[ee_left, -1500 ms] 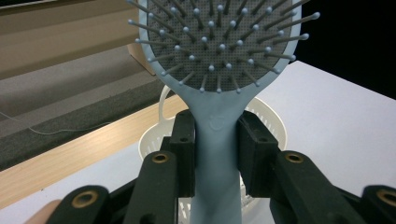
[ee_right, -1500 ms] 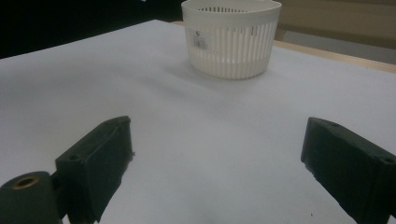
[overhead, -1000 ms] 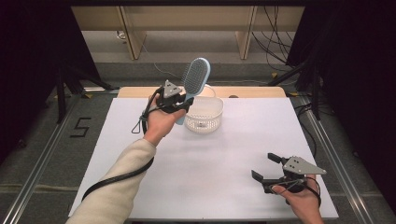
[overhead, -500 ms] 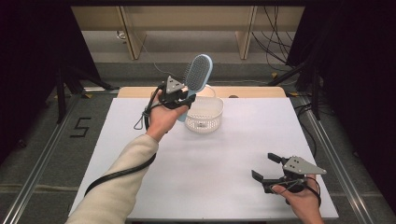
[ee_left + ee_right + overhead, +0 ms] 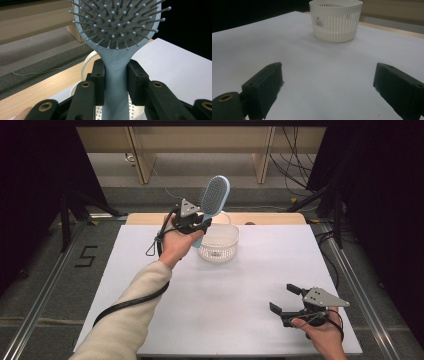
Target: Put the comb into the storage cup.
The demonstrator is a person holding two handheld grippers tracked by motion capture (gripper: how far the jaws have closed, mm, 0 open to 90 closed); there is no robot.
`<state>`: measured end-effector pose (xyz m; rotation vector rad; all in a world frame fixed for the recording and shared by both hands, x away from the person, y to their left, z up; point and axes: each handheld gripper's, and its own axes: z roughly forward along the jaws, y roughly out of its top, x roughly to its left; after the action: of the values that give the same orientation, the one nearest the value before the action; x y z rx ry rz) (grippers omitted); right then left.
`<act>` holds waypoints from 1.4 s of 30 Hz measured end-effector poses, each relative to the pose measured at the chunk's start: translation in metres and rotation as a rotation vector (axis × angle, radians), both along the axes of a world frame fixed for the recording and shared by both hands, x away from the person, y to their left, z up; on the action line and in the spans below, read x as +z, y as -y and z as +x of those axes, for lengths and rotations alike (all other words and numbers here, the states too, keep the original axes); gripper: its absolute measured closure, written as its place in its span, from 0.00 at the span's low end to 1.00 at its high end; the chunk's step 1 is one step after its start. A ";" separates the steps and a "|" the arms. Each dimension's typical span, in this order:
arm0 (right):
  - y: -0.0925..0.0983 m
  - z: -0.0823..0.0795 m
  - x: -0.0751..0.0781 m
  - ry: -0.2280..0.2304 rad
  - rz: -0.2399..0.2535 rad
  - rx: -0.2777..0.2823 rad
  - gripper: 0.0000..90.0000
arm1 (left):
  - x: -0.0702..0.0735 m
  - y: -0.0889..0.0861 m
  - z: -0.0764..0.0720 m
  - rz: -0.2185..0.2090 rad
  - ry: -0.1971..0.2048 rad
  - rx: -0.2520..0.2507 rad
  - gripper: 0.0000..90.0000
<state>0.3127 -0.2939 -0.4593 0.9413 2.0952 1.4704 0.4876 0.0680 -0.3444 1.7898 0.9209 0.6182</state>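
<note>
In the high view, left of centre: sleeve (image 5: 125,320) running up from the bottom edge to the left hand (image 5: 175,242). Above it, upper centre: left gripper (image 5: 192,222), clamped on the handle of a pale blue brush (image 5: 214,195). Brush held up and tilted right, bristle head topmost, against the floor beyond the table's far edge. Handle end hanging at the left rim of the basket (image 5: 218,242). Basket white, slotted, standing on the white table (image 5: 225,290) just right of the left hand, near the far edge. Cable looping from the left gripper down along the sleeve.

Lower right of the same view: right gripper (image 5: 285,300) in the right hand (image 5: 322,332), jaws spread wide with nothing between them, pointing left across bare table, well apart from the basket.

In the left gripper view: brush (image 5: 117,32) filling the upper centre, grey bristle pad facing the camera, narrow handle dropping down the middle. Both black pads (image 5: 98,82) pressed against the handle's sides. Basket rim (image 5: 86,62) showing behind and below the jaws, perforated floor visible at the bottom centre.

In the right gripper view: basket (image 5: 335,20) at the top centre, upright, apart from the jaws. One jaw at lower left, the other at lower right, wide apart over the table (image 5: 324,75).
</note>
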 end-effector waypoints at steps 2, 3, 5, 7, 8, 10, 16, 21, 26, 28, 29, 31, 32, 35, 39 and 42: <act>0.000 0.000 0.000 0.002 0.006 -0.001 0.11 | 0.001 0.001 0.001 0.001 0.003 -0.001 0.78; 0.000 0.000 0.000 0.002 0.006 -0.001 0.11 | 0.001 0.001 0.002 0.002 0.003 -0.003 0.78; 0.000 0.000 0.000 0.002 0.008 0.000 0.11 | 0.002 0.002 0.002 -0.001 0.004 -0.002 0.78; 0.000 0.000 0.000 0.002 0.007 0.000 0.11 | 0.003 0.003 0.003 -0.003 0.003 -0.002 0.78; 0.000 0.000 0.000 0.002 0.008 0.000 0.11 | 0.003 0.004 0.004 -0.002 0.002 -0.002 0.78; 0.000 0.000 0.000 0.000 0.006 0.000 0.11 | 0.003 0.005 0.005 0.001 0.003 -0.003 0.78; 0.000 0.001 -0.001 0.001 0.010 -0.002 0.11 | 0.004 0.009 0.009 0.000 0.004 -0.005 0.78; 0.001 0.001 -0.001 0.000 0.008 -0.002 0.11 | 0.003 0.012 0.012 -0.004 -0.001 -0.002 0.78; 0.002 0.001 -0.001 -0.004 0.007 -0.002 0.11 | 0.001 0.014 0.015 -0.002 0.003 0.000 0.78; 0.002 0.001 -0.001 -0.004 0.009 -0.003 0.11 | 0.001 0.015 0.017 -0.006 0.000 0.001 0.78; 0.002 0.002 -0.001 -0.004 0.009 -0.003 0.11 | 0.001 0.016 0.017 -0.007 0.000 0.002 0.78; 0.001 0.002 -0.001 -0.003 0.012 -0.003 0.11 | 0.000 0.017 0.018 -0.008 0.000 0.001 0.78; 0.002 0.002 -0.001 -0.004 0.012 -0.003 0.11 | 0.001 0.017 0.018 -0.006 0.001 0.001 0.78; 0.002 0.002 -0.001 -0.006 0.012 -0.003 0.11 | 0.001 0.018 0.019 -0.004 0.005 -0.001 0.78; 0.002 0.002 -0.001 -0.005 0.013 -0.002 0.11 | 0.002 0.020 0.021 -0.002 0.005 -0.001 0.78; 0.002 0.002 -0.002 -0.004 0.015 -0.002 0.11 | 0.002 0.021 0.024 -0.005 0.002 0.002 0.78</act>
<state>0.3146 -0.2954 -0.4609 0.9529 2.0885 1.4864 0.5112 0.0472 -0.3425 1.7839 0.9214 0.6186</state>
